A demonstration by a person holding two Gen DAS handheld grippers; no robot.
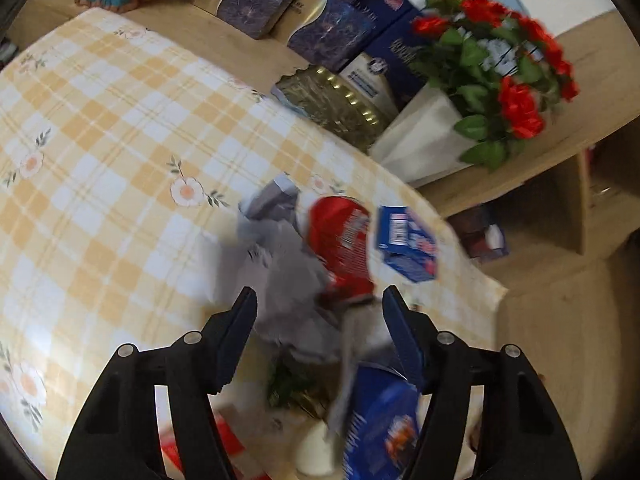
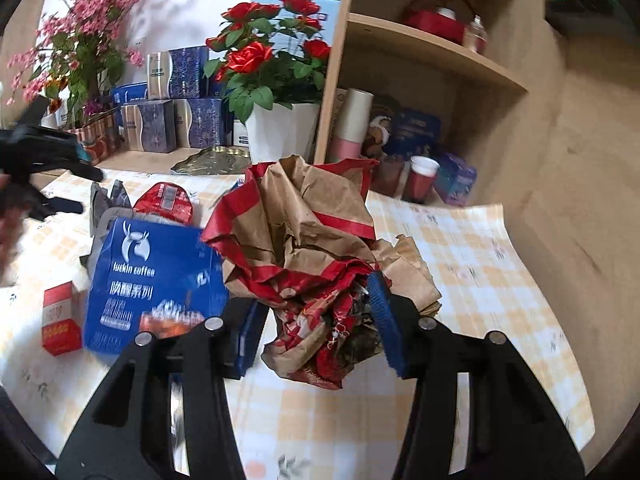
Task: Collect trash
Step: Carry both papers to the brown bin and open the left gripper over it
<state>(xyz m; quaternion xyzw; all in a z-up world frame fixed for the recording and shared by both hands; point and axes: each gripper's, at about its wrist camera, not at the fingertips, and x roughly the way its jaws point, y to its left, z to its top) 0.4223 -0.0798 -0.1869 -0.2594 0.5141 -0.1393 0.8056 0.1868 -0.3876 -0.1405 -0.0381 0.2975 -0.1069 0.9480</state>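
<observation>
The right gripper (image 2: 320, 312) has its fingers clamped on a crumpled brown-and-red paper bag (image 2: 304, 240), held above the checked surface (image 2: 480, 264), its bulk standing upward from the fingers. Left of it lies a blue coffee bag (image 2: 152, 280), long axis running away from the camera, beside a small red box (image 2: 60, 320). The left gripper (image 1: 320, 300) hovers with fingers apart over a grey wrapper (image 1: 288, 256); a red packet (image 1: 340, 240) lies just beyond. A white pot (image 2: 284, 132) holds red roses (image 2: 260, 52).
</observation>
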